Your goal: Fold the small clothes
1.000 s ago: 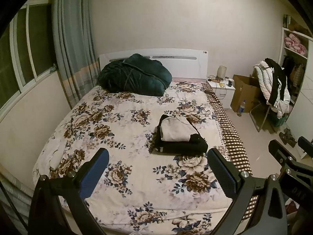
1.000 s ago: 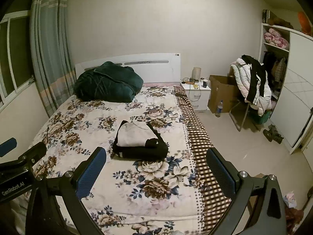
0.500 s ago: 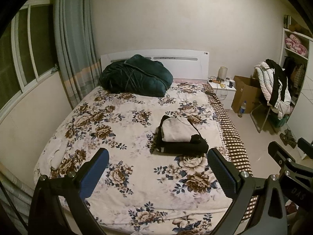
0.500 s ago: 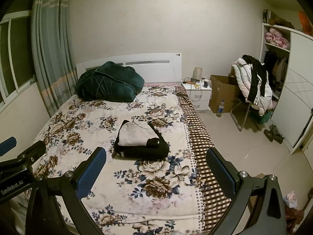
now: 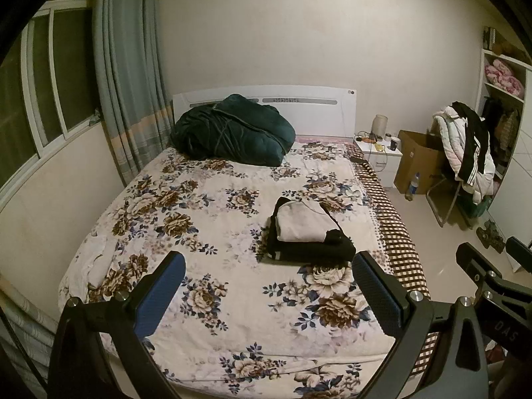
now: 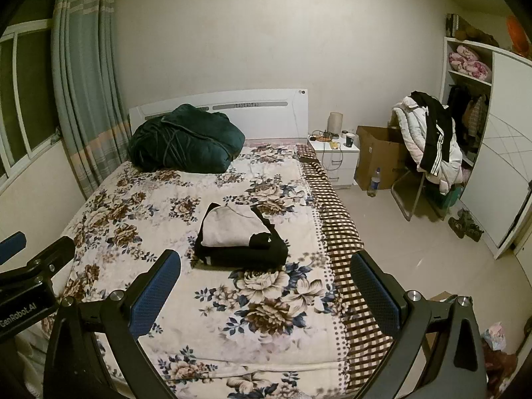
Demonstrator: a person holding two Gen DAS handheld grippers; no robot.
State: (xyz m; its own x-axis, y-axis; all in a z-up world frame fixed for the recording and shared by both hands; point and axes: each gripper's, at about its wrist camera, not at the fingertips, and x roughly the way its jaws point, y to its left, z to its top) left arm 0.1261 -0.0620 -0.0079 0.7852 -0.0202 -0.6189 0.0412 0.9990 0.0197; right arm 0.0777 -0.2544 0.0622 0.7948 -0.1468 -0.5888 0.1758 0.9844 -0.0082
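We hold both grippers back from the foot of the bed (image 5: 212, 219). Left gripper (image 5: 267, 294): jaws spread wide, nothing between them. Right gripper (image 6: 266, 294): likewise spread and empty. The folded stack (image 6: 241, 237), a pale garment on black ones, lies on the floral bedspread ahead of and between the jaws, well apart. A whitish item (image 5: 96, 262), possibly unfolded clothing, sits outside the left jaw; we judge it next.
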